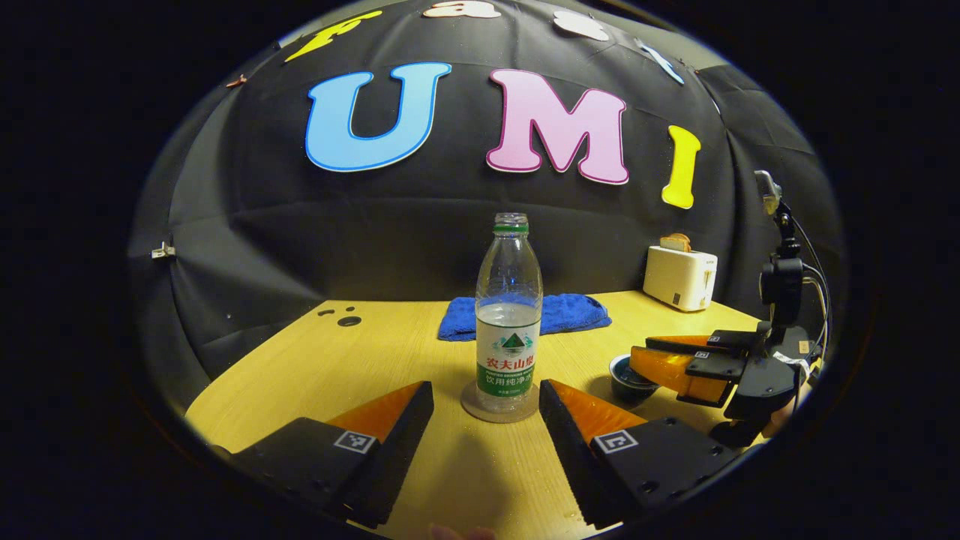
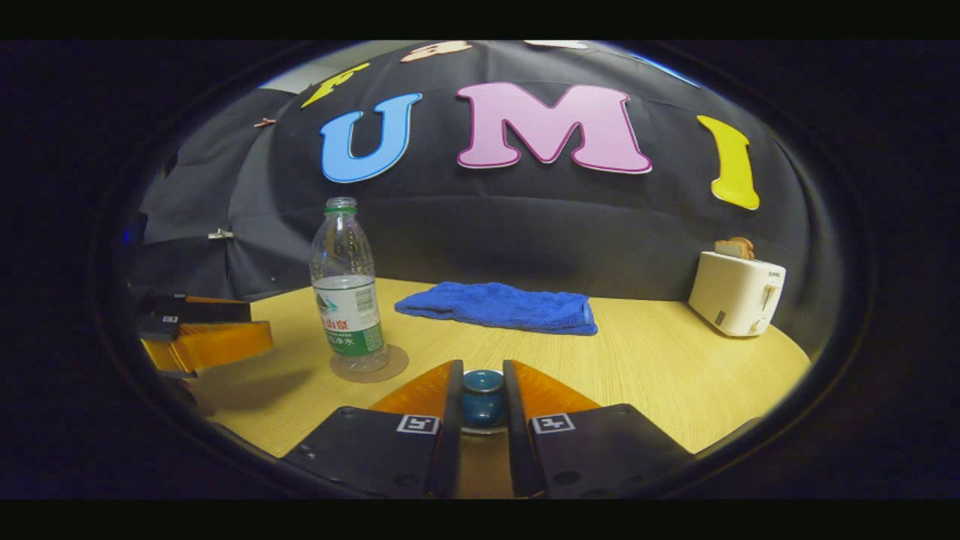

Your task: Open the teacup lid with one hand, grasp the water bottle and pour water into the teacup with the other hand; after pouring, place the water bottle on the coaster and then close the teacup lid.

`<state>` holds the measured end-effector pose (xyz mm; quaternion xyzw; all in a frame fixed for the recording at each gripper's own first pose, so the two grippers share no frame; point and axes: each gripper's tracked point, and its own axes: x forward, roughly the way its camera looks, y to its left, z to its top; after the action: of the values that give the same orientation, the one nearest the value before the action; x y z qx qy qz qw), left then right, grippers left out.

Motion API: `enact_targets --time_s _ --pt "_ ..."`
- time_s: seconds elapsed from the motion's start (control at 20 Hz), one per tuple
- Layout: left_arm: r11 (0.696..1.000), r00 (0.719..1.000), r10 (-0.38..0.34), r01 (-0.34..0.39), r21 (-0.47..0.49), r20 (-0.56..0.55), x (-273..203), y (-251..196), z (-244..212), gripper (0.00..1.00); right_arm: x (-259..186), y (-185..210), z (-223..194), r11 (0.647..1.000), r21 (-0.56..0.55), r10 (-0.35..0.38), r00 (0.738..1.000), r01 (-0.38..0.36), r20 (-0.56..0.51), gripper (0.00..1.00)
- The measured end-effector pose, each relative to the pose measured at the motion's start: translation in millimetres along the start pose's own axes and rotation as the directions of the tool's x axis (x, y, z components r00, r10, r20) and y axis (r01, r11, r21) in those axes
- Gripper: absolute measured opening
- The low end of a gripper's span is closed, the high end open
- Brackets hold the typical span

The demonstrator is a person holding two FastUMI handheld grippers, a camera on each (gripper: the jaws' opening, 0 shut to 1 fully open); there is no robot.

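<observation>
A: Right gripper [image 2: 480,397]: your fingers close on the teacup lid's [image 2: 481,381] knob; left gripper [image 1: 486,409] stands spread, empty, short of the water bottle [image 1: 509,315] upright on its coaster [image 1: 499,412].

B: And the risk?

A: Lift askew and the lid may slip or drag the teacup [image 1: 630,379].

B: What is unclear?

A: Your right fingers hide the cup's body; its water level cannot be judged.

Left tongs [image 1: 486,411] and right tongs [image 2: 481,399]: black blocks with screws and square coded tags, translucent orange wedge fingers; thin cables trail behind.
</observation>
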<state>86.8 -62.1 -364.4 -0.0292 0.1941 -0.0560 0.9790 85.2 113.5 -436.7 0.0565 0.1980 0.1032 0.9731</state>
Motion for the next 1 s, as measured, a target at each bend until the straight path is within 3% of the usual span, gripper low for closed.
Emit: enact_targets --time_s 0.05,0.1,0.15,0.25,0.3,0.4,0.6,0.8,1.0 --pt "1.0 1.0 -0.001 0.001 0.01 0.002 -1.7 0.0 0.6 0.9 0.6 -0.5 -0.3 1.0 -0.006 -0.005 1.0 0.005 -0.003 0.26" --pt "1.0 1.0 -0.001 0.001 0.02 0.005 -2.0 0.7 2.8 0.9 0.4 -0.6 -1.0 1.0 -0.008 -0.005 1.0 0.005 -0.006 0.37" --pt "1.0 1.0 -0.002 0.002 0.024 0.006 -3.1 0.0 4.3 0.9 0.5 -0.4 -1.5 1.0 -0.005 -0.006 1.0 0.006 -0.007 0.35" --pt "1.0 1.0 -0.003 0.003 0.02 0.007 -8.1 -0.3 8.4 0.9 -2.2 -1.3 3.0 1.0 0.012 -0.003 1.0 0.003 0.002 0.45" --pt "1.0 1.0 0.001 -0.001 0.019 0.01 -10.9 0.1 12.1 0.9 -5.6 -2.1 9.7 1.0 0.016 -0.004 1.0 0.004 0.016 0.56" --pt "1.0 1.0 0.011 -0.011 0.019 0.01 -17.6 1.8 19.0 0.9 -16.0 -3.2 29.4 1.0 0.009 -0.013 0.999 0.013 0.048 0.69" --pt "0.999 0.999 0.04 -0.04 -0.018 0.019 -42.2 6.0 53.8 0.9 -51.0 0.6 80.6 1.0 0.014 -0.006 0.996 0.005 0.086 0.8" --pt "0.995 0.994 0.087 -0.084 -0.06 0.061 -75.2 18.0 105.2 0.9 -92.6 14.0 145.8 1.0 0.018 0.011 0.993 -0.014 0.114 0.81" --pt "0.992 0.992 0.098 -0.09 -0.091 0.082 -107.4 23.5 154.8 0.9 -137.5 22.2 220.6 0.998 -0.056 0.012 0.984 -0.003 0.177 0.81"
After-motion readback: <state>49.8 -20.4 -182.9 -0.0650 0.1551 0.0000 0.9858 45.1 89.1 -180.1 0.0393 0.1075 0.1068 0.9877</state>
